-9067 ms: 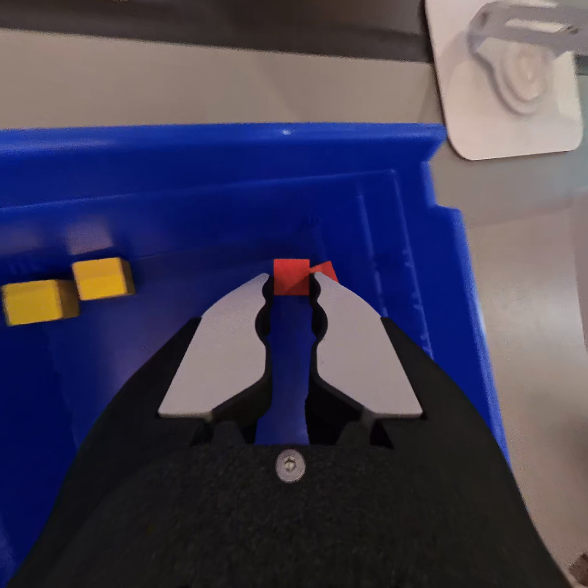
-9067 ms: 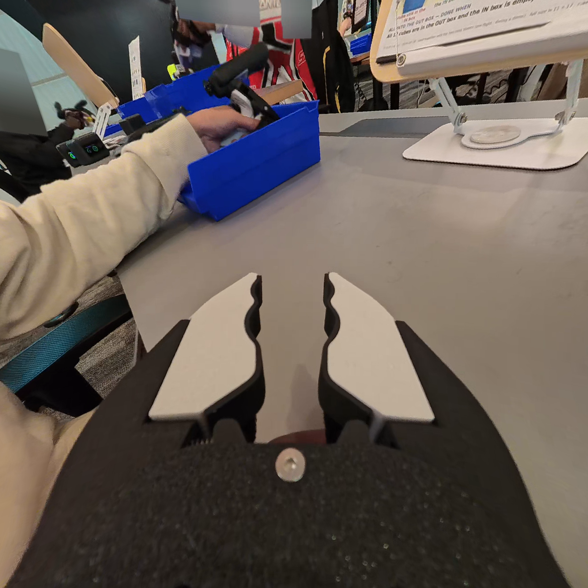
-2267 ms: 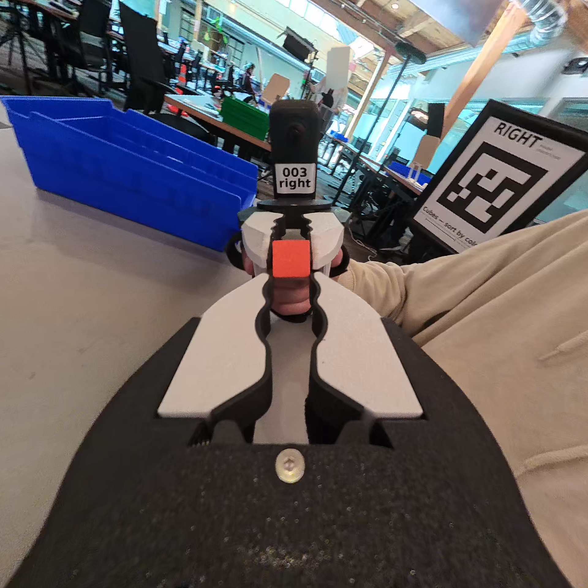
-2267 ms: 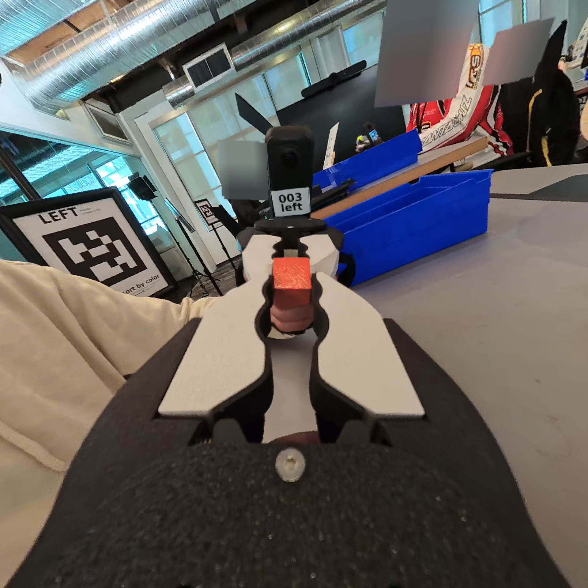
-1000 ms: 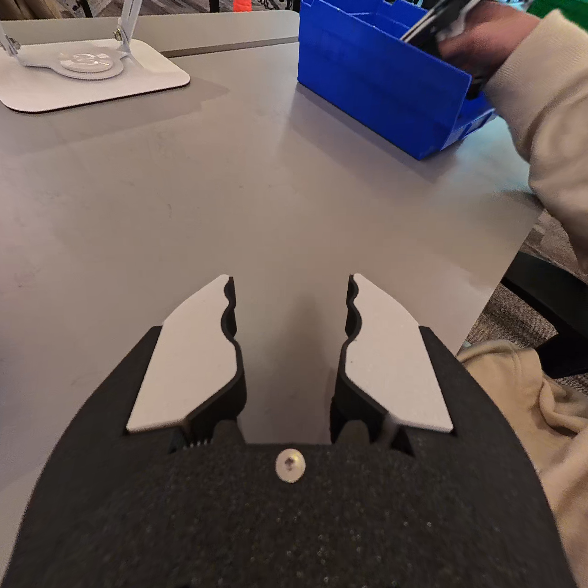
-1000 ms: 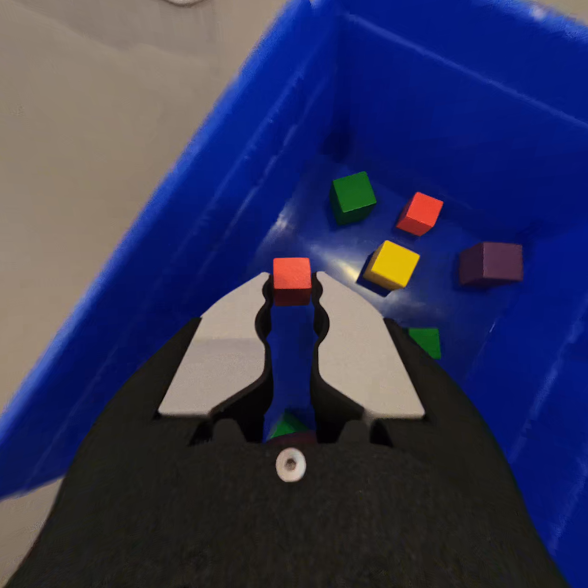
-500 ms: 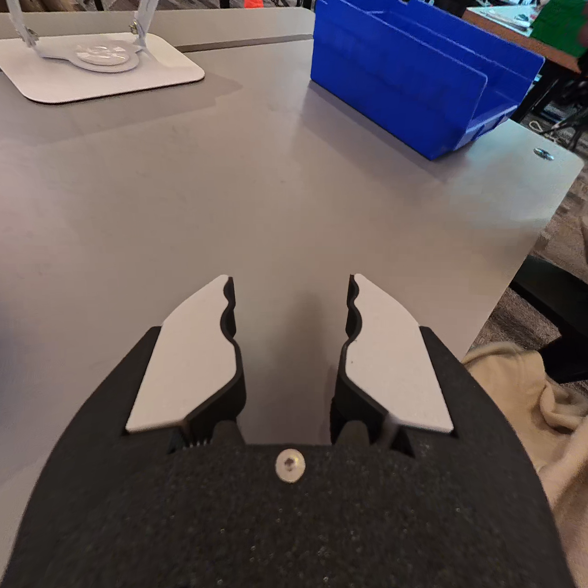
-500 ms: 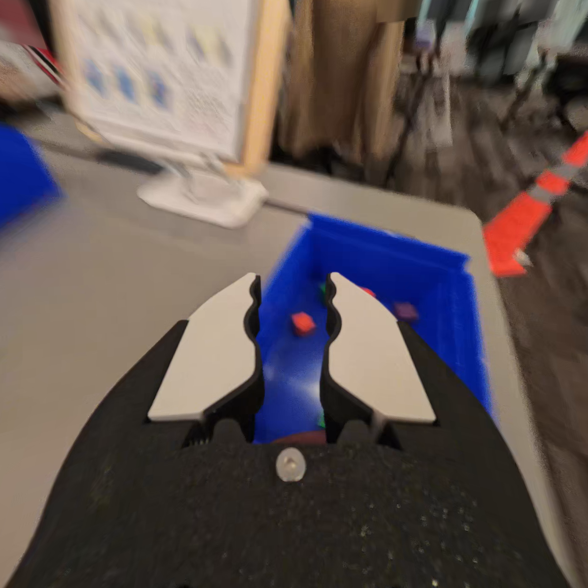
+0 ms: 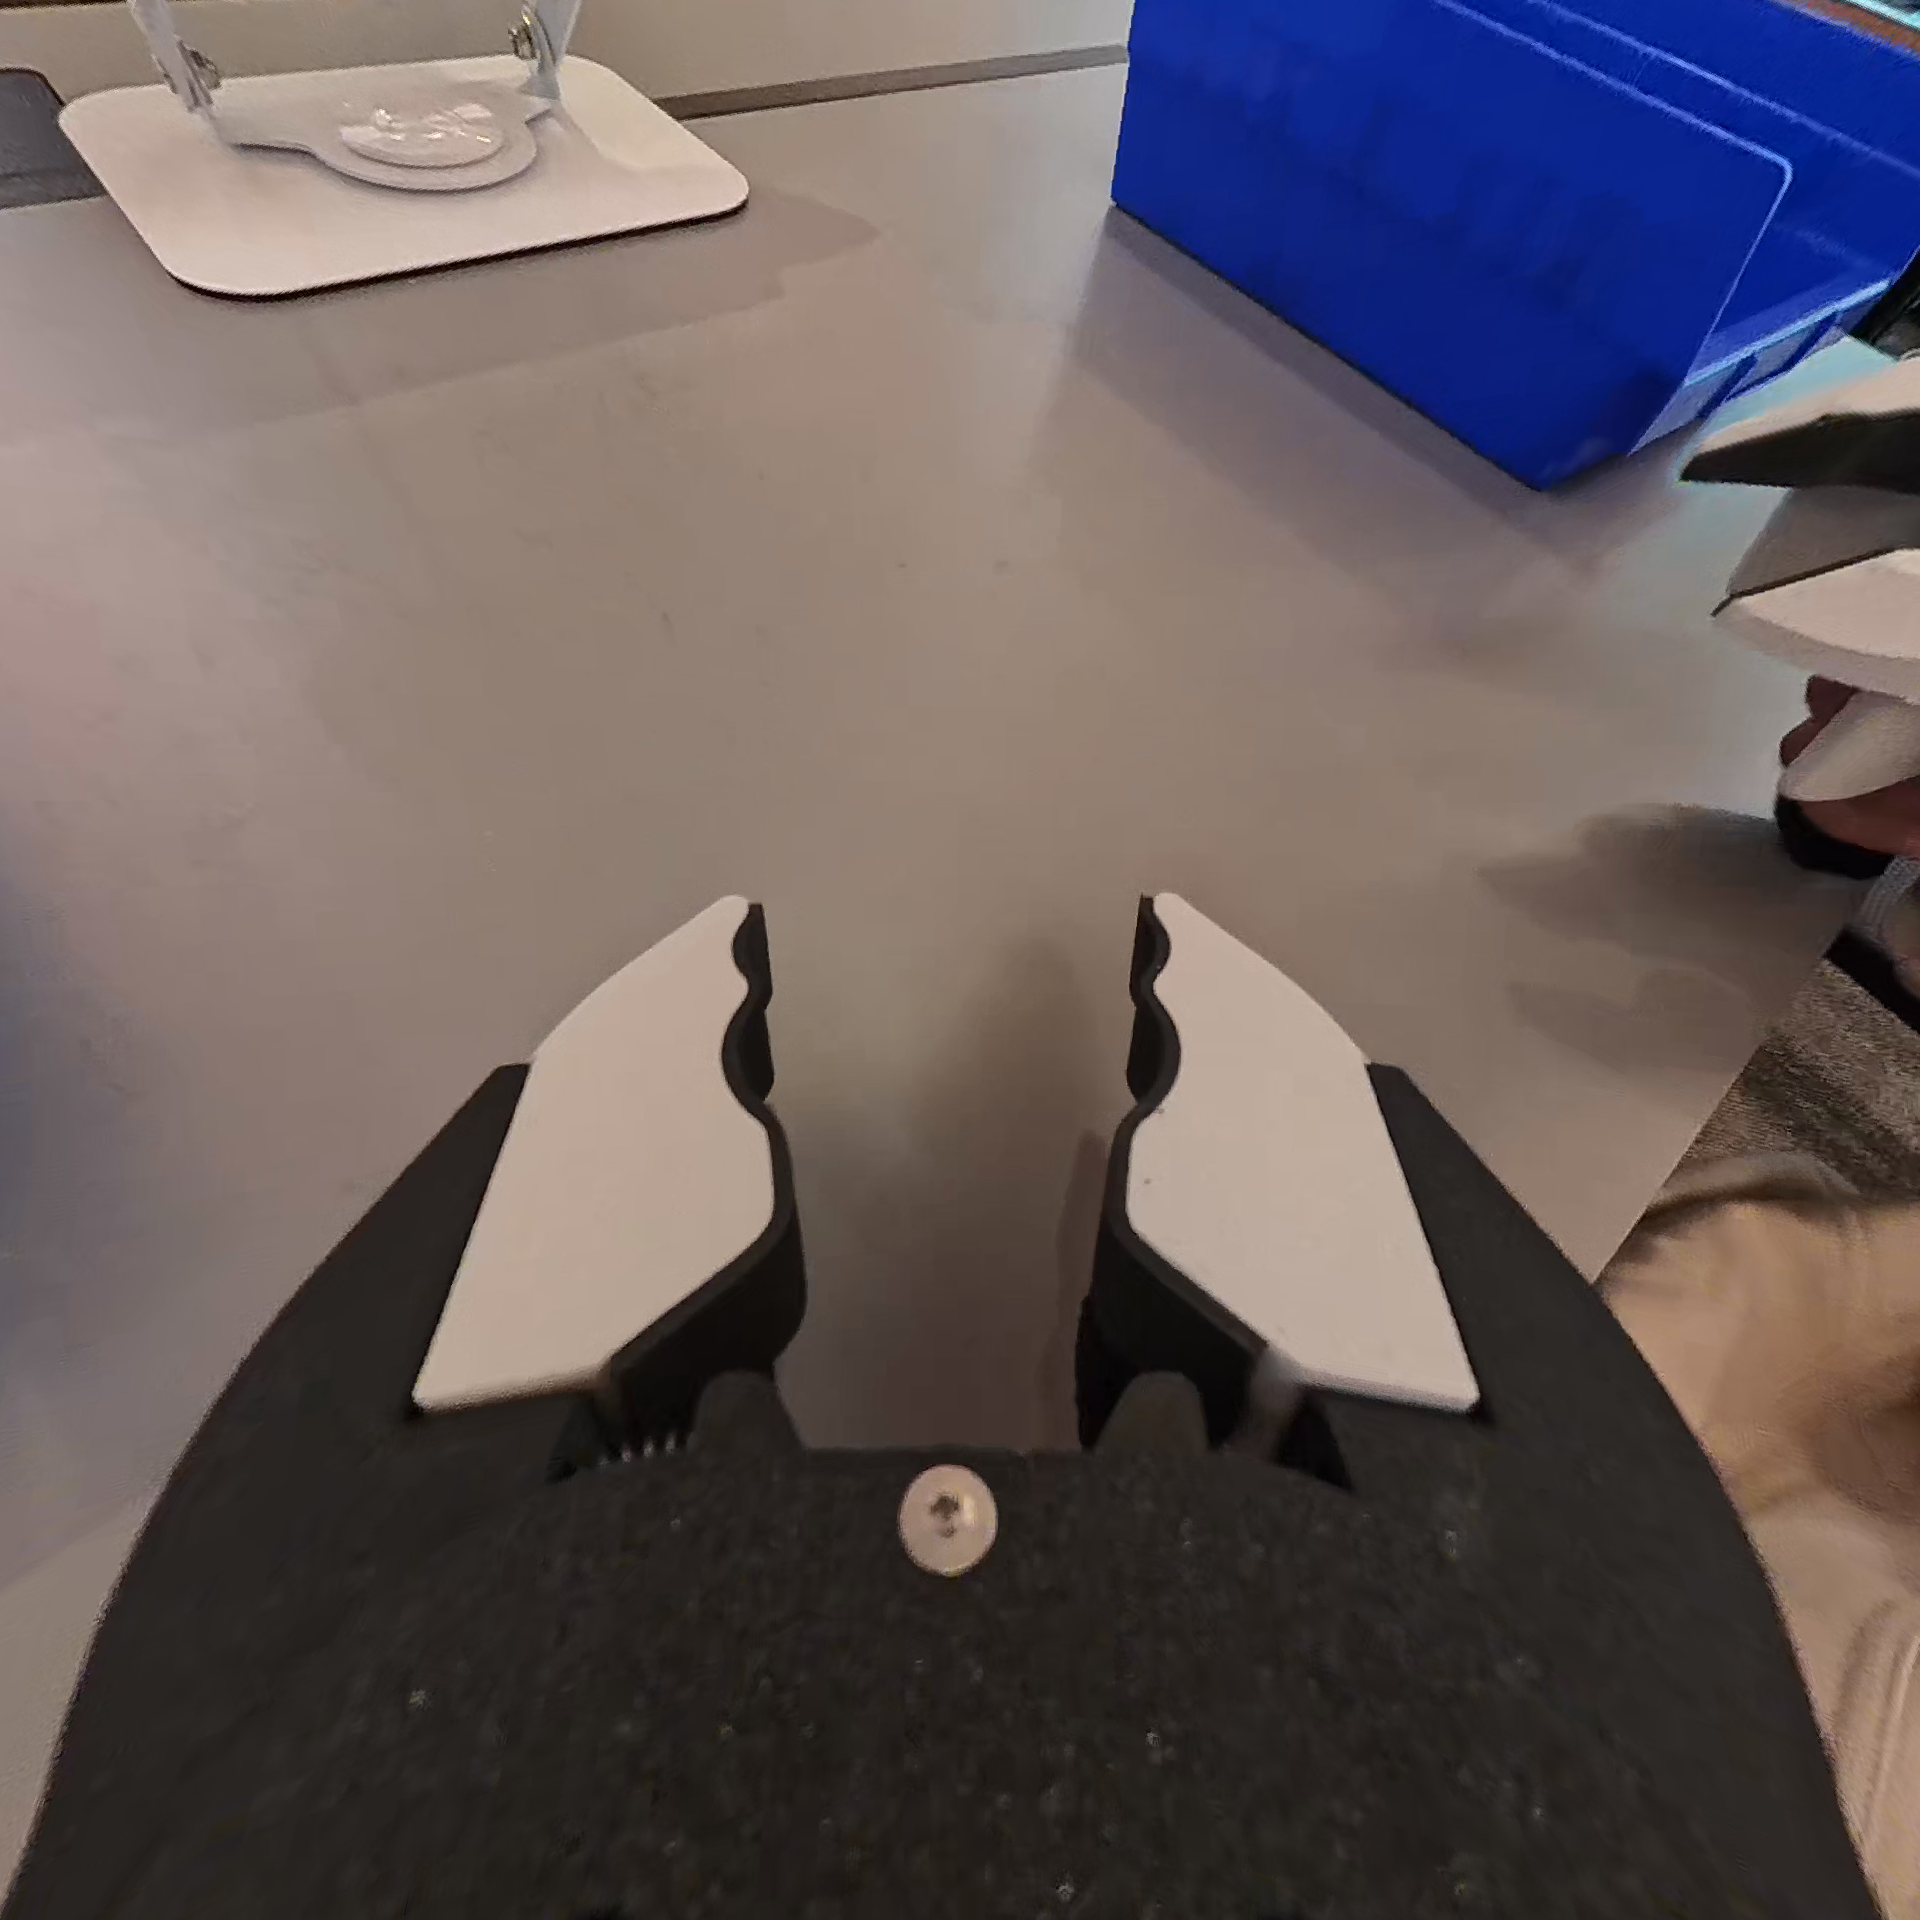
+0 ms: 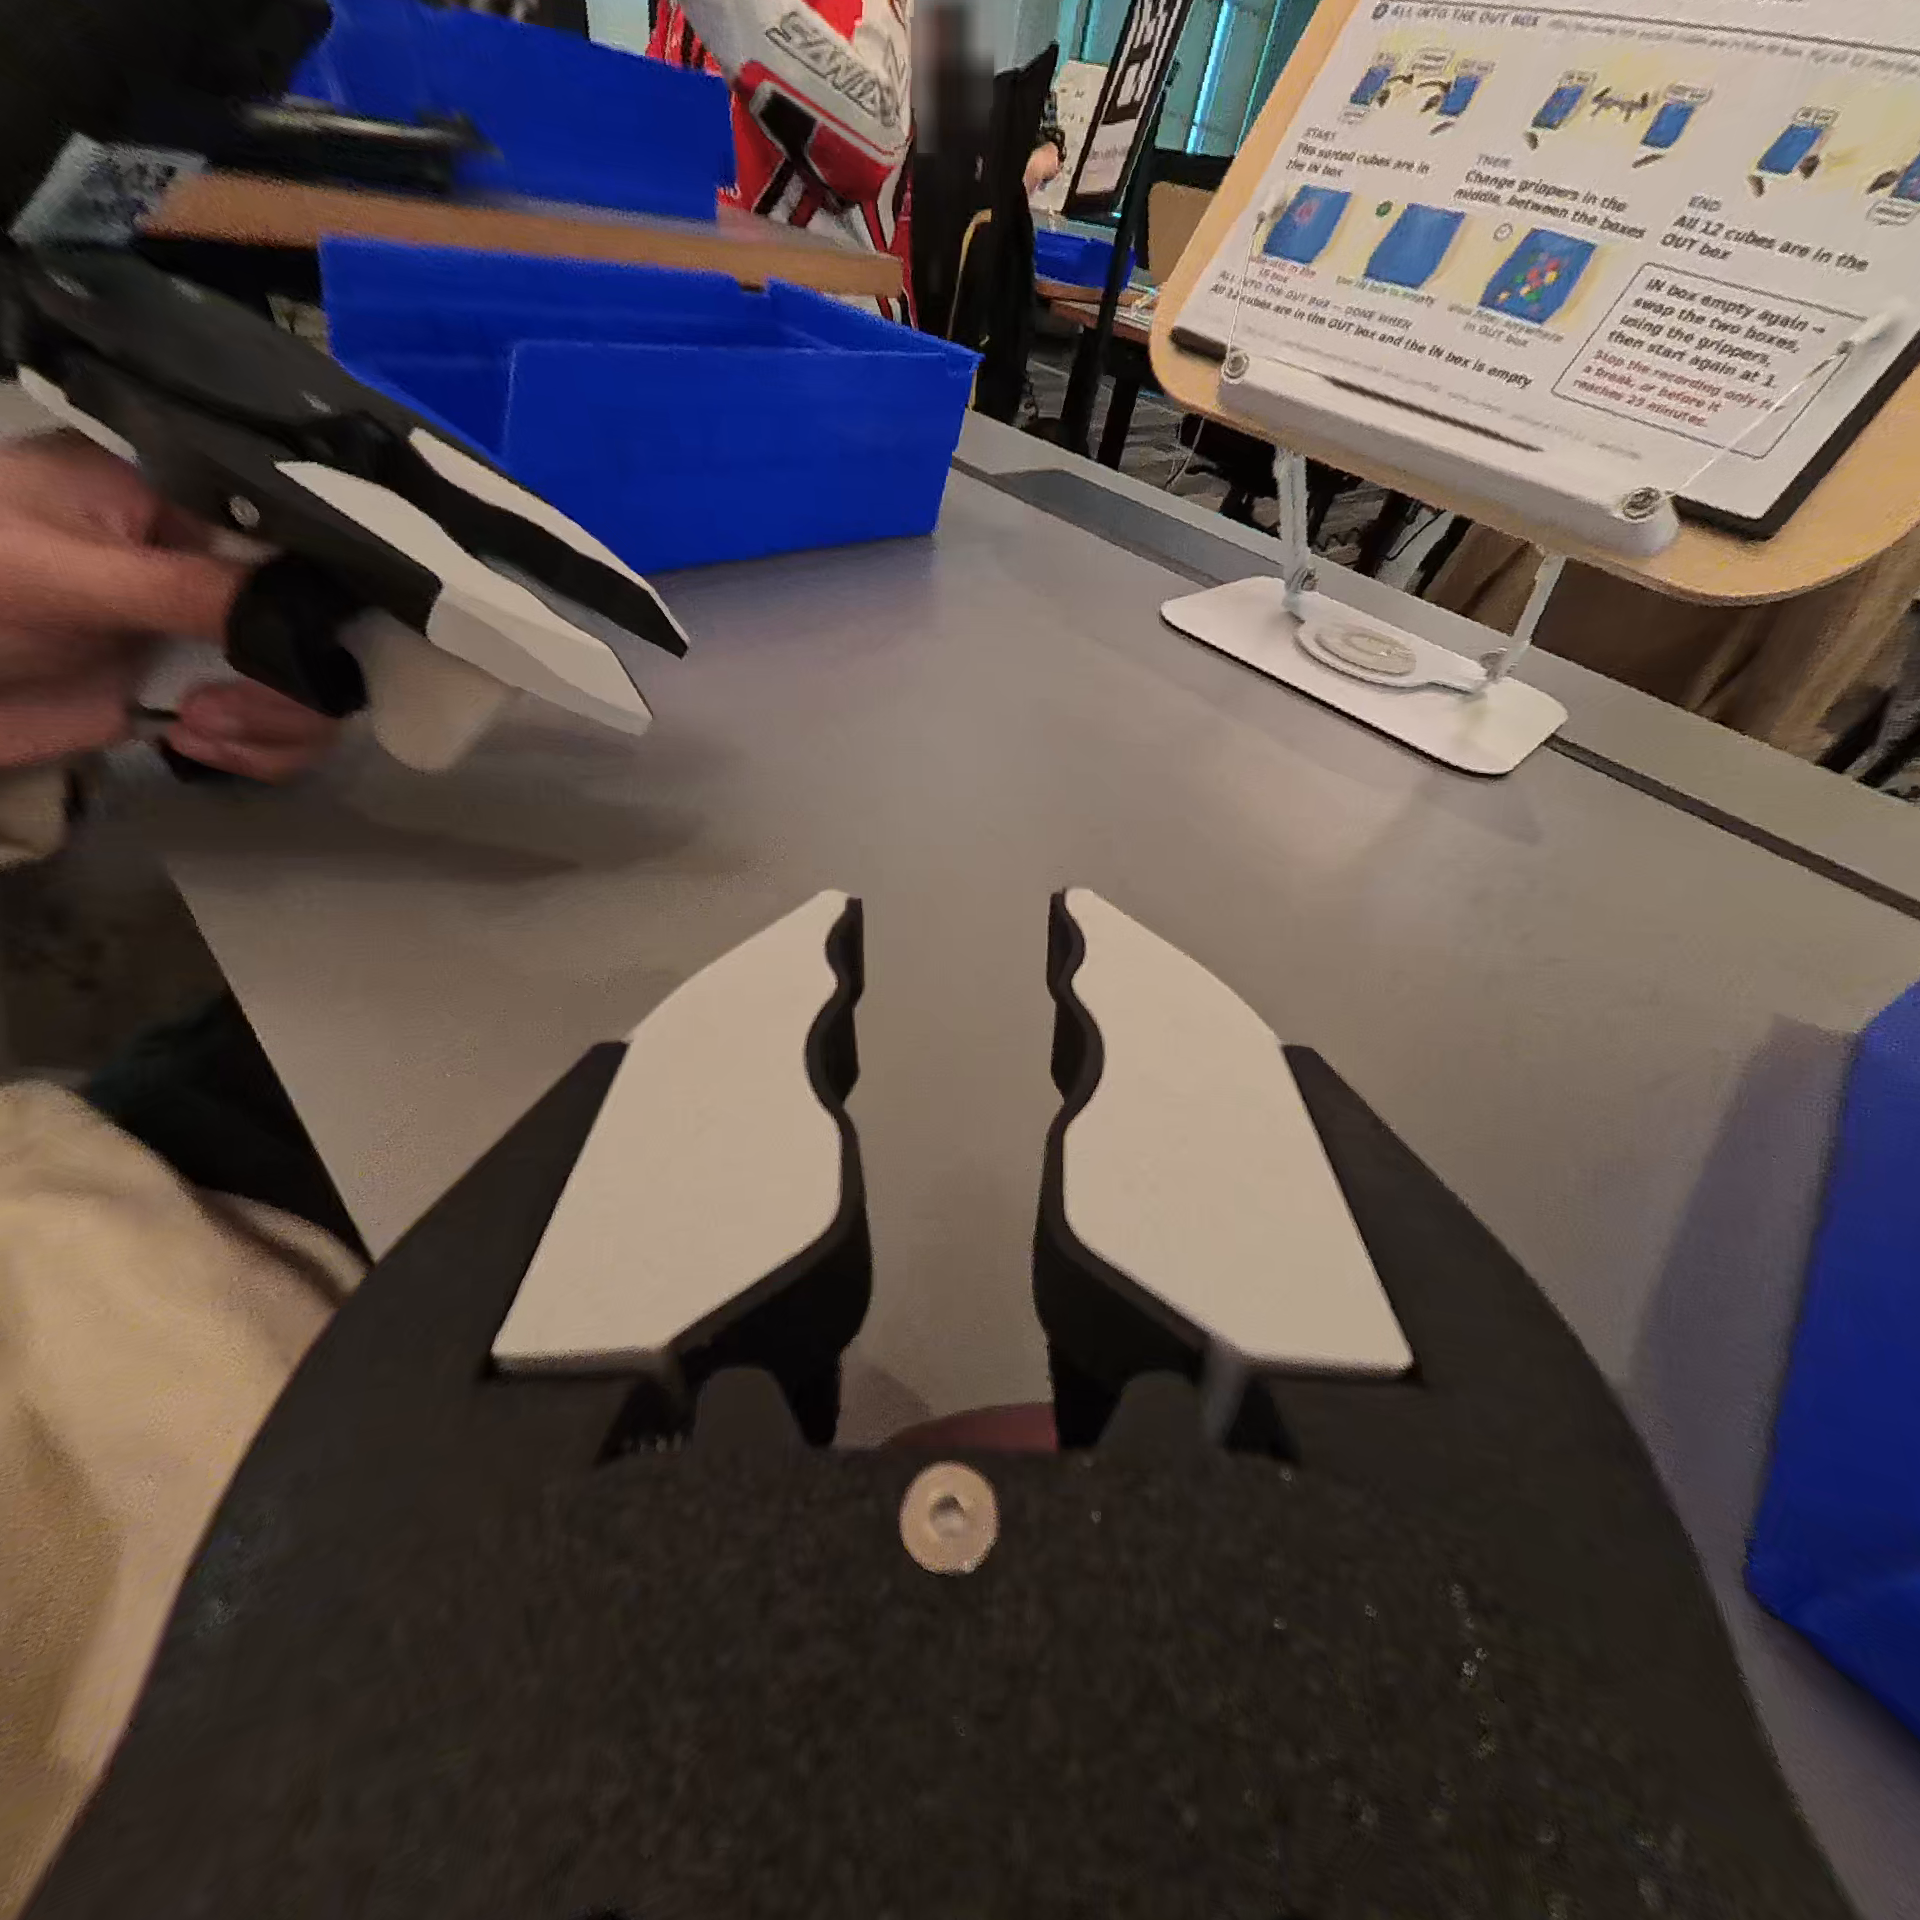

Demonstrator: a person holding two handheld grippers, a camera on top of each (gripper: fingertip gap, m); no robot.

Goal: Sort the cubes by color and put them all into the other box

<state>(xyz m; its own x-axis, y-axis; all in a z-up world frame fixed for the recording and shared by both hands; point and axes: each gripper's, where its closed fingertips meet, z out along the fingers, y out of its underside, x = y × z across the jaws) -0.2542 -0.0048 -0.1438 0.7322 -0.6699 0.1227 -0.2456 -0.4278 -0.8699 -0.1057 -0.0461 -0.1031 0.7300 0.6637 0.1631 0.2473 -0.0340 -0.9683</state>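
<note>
No cubes show in either view. My left gripper (image 9: 951, 904) is open and empty, low over the grey table (image 9: 831, 582). My right gripper (image 10: 954, 904) is open and empty over the middle of the table. One blue box (image 9: 1455, 239) stands ahead and right of the left gripper; its inside is hidden. The right wrist view shows another blue box (image 10: 707, 436) at the far left and a blue box wall (image 10: 1860, 1351) at the right edge. Each gripper shows in the other's view: the right one (image 9: 1709, 551) at the right edge, the left one (image 10: 649, 681) at the left, held by a hand.
A white stand base (image 9: 405, 156) sits at the back of the table and carries a tilted instruction board (image 10: 1558, 260). The table's near edge (image 10: 270, 1039) runs beside my sleeves. More blue boxes and a person stand beyond the table.
One second ago my right gripper held a red cube inside the box of mixed cubes. It has let go, opened, and swung back over the table middle. The left gripper stays open and has shifted little.
</note>
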